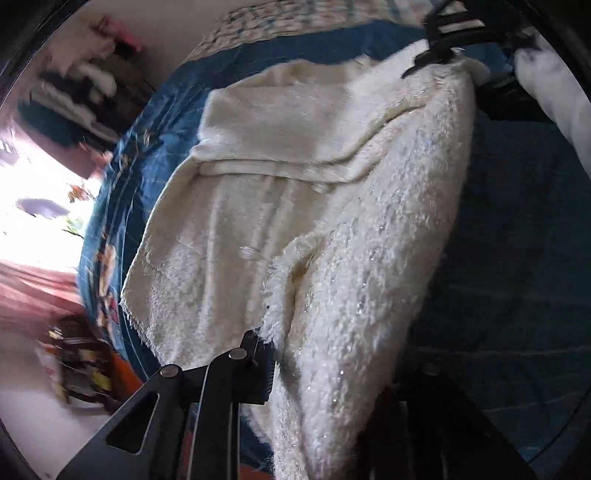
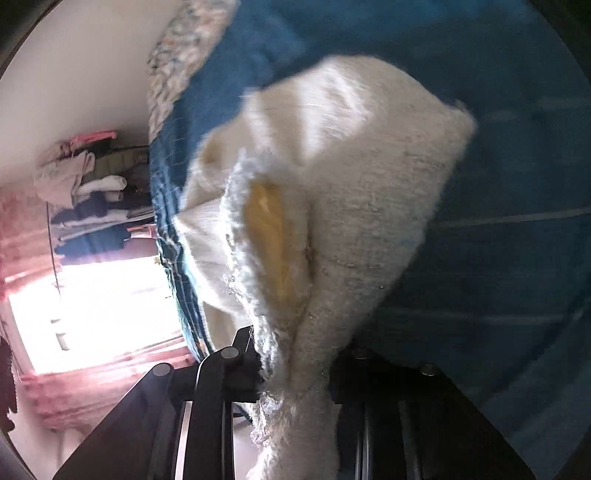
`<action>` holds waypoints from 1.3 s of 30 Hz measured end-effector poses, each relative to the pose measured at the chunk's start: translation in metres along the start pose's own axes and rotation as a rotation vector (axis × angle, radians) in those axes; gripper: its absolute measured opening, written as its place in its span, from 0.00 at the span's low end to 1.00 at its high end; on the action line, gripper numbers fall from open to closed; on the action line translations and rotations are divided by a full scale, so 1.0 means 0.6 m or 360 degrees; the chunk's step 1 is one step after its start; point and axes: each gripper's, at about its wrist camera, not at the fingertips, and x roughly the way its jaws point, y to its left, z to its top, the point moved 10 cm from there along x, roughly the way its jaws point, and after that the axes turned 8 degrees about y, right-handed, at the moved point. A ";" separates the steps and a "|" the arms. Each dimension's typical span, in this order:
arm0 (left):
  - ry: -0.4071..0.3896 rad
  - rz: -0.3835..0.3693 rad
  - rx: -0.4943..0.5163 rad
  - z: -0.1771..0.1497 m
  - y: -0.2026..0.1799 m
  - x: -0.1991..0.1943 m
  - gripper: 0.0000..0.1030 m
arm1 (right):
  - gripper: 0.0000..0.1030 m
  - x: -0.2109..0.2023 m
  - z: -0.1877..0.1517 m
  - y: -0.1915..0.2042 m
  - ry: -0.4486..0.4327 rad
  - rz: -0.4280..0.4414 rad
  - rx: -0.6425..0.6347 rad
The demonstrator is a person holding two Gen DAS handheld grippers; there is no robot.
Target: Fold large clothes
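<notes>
A fluffy white garment (image 1: 295, 177) with glittery threads lies partly spread on the blue bedsheet (image 1: 517, 258). Its near edge is lifted and bunched. In the left wrist view my left gripper (image 1: 332, 384) is shut on that raised fold, which fills the space between the black fingers (image 1: 258, 365). At the top right of the same view my right gripper (image 1: 439, 55) pinches the garment's far corner, beside a white sleeve (image 1: 554, 96). In the right wrist view my right gripper (image 2: 295, 380) is shut on a hanging fold of the garment (image 2: 369, 177), which shows a yellowish inner patch (image 2: 273, 240).
The blue sheet (image 2: 498, 240) covers a bed. A patterned quilt (image 1: 266, 22) lies at its far end. Left of the bed are stacked clothes on shelves (image 2: 85, 192), a bright window with a pink curtain (image 2: 92, 302) and clutter on the floor (image 1: 85, 365).
</notes>
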 end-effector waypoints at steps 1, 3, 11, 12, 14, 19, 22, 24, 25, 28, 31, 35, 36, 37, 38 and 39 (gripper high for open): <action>0.0010 -0.0054 -0.0020 0.005 0.017 -0.004 0.19 | 0.25 -0.004 -0.005 0.023 -0.0008 -0.0029 -0.0017; 0.0023 -0.0157 -0.0076 0.021 0.071 -0.008 0.20 | 0.25 0.007 -0.015 0.097 -0.0035 -0.0143 -0.0067; 0.0195 -0.0562 -0.0583 0.062 0.320 0.095 0.25 | 0.25 0.207 -0.005 0.305 0.0005 -0.0604 -0.0211; 0.0204 -0.0605 -0.0684 0.061 0.360 0.116 0.26 | 0.25 0.237 -0.001 0.312 0.0016 -0.0647 -0.0213; 0.0229 -0.0617 -0.0846 0.050 0.440 0.159 0.32 | 0.26 0.306 0.011 0.323 0.0046 -0.0727 -0.0195; 0.0221 -0.0549 -0.1087 -0.011 0.575 0.212 0.47 | 0.64 0.408 0.016 0.336 0.0165 -0.0704 -0.0203; 0.0243 -0.0628 -0.1098 -0.046 0.577 0.230 0.75 | 0.67 0.390 0.010 0.338 0.0153 -0.0631 -0.0236; 0.0283 -0.0691 -0.1067 -0.058 0.550 0.246 0.75 | 0.68 0.350 -0.002 0.323 0.0134 -0.0555 -0.0216; 0.0298 -0.0689 -0.1054 -0.056 0.540 0.252 0.75 | 0.68 0.348 0.009 0.319 0.0116 -0.0549 -0.0205; 0.0296 -0.0668 -0.1021 -0.029 0.514 0.272 0.75 | 0.68 0.263 0.009 0.262 0.0002 -0.0626 -0.0150; 0.0305 -0.0602 -0.0984 0.004 0.490 0.311 0.75 | 0.68 0.215 0.021 0.214 -0.0057 -0.0612 -0.0075; 0.0330 -0.0556 -0.1032 0.000 0.471 0.348 0.53 | 0.82 0.202 0.092 0.125 -0.0055 -0.0596 -0.0076; 0.0329 -0.0554 -0.1045 -0.003 0.471 0.348 0.54 | 0.82 0.207 0.112 0.108 -0.0050 -0.0595 -0.0086; 0.0333 -0.0540 -0.1048 -0.006 0.472 0.347 0.57 | 0.83 0.220 0.141 0.087 -0.0033 -0.0565 -0.0098; 0.0339 -0.0538 -0.1049 -0.005 0.470 0.349 0.57 | 0.87 0.233 0.156 0.079 -0.0009 -0.0499 -0.0099; 0.0350 -0.0537 -0.1052 -0.005 0.470 0.352 0.58 | 0.87 0.258 0.178 0.068 0.0055 -0.0352 -0.0065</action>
